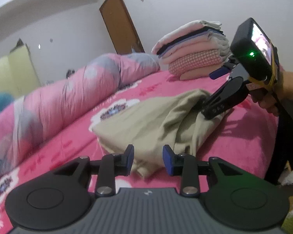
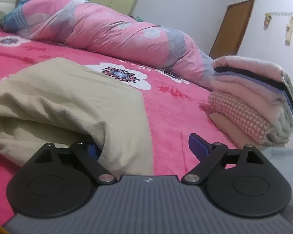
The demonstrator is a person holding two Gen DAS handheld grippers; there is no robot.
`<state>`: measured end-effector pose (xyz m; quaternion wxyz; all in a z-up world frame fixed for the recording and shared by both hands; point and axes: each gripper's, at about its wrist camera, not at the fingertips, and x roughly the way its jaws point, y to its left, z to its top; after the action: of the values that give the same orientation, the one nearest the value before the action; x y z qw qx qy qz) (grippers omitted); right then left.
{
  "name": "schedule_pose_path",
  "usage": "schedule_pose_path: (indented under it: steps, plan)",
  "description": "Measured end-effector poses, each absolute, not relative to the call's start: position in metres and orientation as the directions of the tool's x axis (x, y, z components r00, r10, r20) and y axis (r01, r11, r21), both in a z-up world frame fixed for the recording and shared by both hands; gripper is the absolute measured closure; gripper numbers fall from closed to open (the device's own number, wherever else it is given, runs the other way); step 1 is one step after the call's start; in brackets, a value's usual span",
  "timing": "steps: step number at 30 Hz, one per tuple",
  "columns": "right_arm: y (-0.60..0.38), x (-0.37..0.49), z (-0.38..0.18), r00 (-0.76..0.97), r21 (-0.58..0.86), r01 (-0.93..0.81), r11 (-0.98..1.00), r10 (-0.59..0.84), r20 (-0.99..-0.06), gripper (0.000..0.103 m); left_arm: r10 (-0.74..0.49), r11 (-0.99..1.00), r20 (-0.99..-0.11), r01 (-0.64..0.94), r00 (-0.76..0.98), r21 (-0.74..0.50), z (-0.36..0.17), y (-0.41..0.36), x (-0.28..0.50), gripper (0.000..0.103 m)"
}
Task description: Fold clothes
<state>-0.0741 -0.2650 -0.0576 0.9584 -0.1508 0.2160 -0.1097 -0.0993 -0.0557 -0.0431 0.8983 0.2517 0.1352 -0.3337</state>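
Observation:
A beige garment [image 1: 146, 120] lies crumpled on the pink flowered bedspread [image 1: 243, 136]. My left gripper [image 1: 148, 160] is open, its blue-padded fingers either side of the garment's near folded corner. My right gripper [image 1: 208, 107] shows in the left wrist view at the garment's far right edge. In the right wrist view the right gripper [image 2: 144, 146] is open wide; the beige garment [image 2: 68, 97] lies between its fingers and drapes over the left finger [image 2: 92, 150], while the right finger [image 2: 199, 144] stands over bare bedspread [image 2: 171, 120].
A stack of folded clothes [image 1: 195, 46] stands at the far side of the bed, also in the right wrist view [image 2: 253, 97]. A rolled pink quilt [image 1: 78, 89] lies along the back. A brown door [image 1: 121, 19] and pale wardrobe [image 1: 16, 72] are behind.

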Motion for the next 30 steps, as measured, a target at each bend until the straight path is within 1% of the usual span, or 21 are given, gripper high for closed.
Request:
schedule_pose_path:
  steps: [3, 5, 7, 9, 12, 14, 15, 17, 20, 23, 26, 28, 30]
  plan:
    - [-0.267, -0.075, -0.059, 0.885, -0.313, 0.146, 0.938, -0.266, -0.383, 0.015, -0.547, 0.642, -0.418, 0.684, 0.725, 0.346, -0.040, -0.060, -0.095, 0.068]
    - [-0.268, -0.076, -0.059, 0.887, -0.302, 0.145, 0.942, -0.259, -0.382, 0.015, -0.564, 0.637, -0.427, 0.701, 0.707, 0.320, -0.039, -0.064, -0.091, 0.066]
    - [-0.269, -0.077, -0.060, 0.890, -0.293, 0.144, 0.945, -0.253, -0.379, 0.015, -0.568, 0.631, -0.454, 0.718, 0.686, 0.295, -0.040, -0.071, -0.082, 0.065]
    - [-0.270, -0.079, -0.061, 0.893, -0.286, 0.144, 0.947, -0.249, -0.376, 0.015, -0.552, 0.622, -0.485, 0.723, 0.678, 0.302, -0.045, -0.080, -0.073, 0.065]
    - [-0.271, -0.079, -0.062, 0.897, -0.280, 0.144, 0.949, -0.245, -0.368, 0.015, -0.507, 0.607, -0.502, 0.704, 0.701, 0.369, -0.049, -0.094, -0.069, 0.066]
    - [-0.271, -0.081, -0.063, 0.900, -0.283, 0.147, 0.948, -0.246, -0.359, 0.015, -0.472, 0.599, -0.493, 0.677, 0.730, 0.428, -0.051, -0.102, -0.070, 0.076]
    - [-0.270, -0.081, -0.063, 0.902, -0.287, 0.147, 0.947, -0.248, -0.354, 0.015, -0.450, 0.590, -0.485, 0.657, 0.750, 0.469, -0.051, -0.106, -0.073, 0.077]
    - [-0.269, -0.081, -0.063, 0.904, -0.301, 0.146, 0.942, -0.251, -0.345, 0.014, -0.410, 0.572, -0.469, 0.621, 0.782, 0.535, -0.050, -0.110, -0.079, 0.085]
    - [-0.262, -0.085, -0.057, 0.916, -0.335, 0.141, 0.932, -0.251, -0.314, 0.014, -0.363, 0.554, -0.450, 0.577, 0.816, 0.600, -0.048, -0.111, -0.088, 0.087]
    - [-0.250, -0.088, -0.055, 0.923, -0.386, 0.153, 0.910, -0.271, -0.274, 0.014, -0.315, 0.530, -0.426, 0.530, 0.848, 0.662, -0.046, -0.113, -0.096, 0.087]
    - [-0.257, -0.080, -0.063, 0.901, -0.339, 0.131, 0.932, -0.254, -0.352, 0.011, -0.312, 0.528, -0.465, 0.558, 0.829, 0.641, -0.061, -0.107, -0.092, 0.086]
    - [-0.265, -0.077, -0.062, 0.889, -0.285, 0.122, 0.951, -0.232, -0.394, 0.009, -0.323, 0.536, -0.456, 0.558, 0.829, 0.634, -0.064, -0.106, -0.094, 0.087]
    - [-0.265, -0.079, -0.055, 0.894, -0.299, 0.099, 0.949, -0.216, -0.392, 0.009, -0.344, 0.557, -0.450, 0.565, 0.824, 0.608, -0.060, -0.102, -0.092, 0.087]
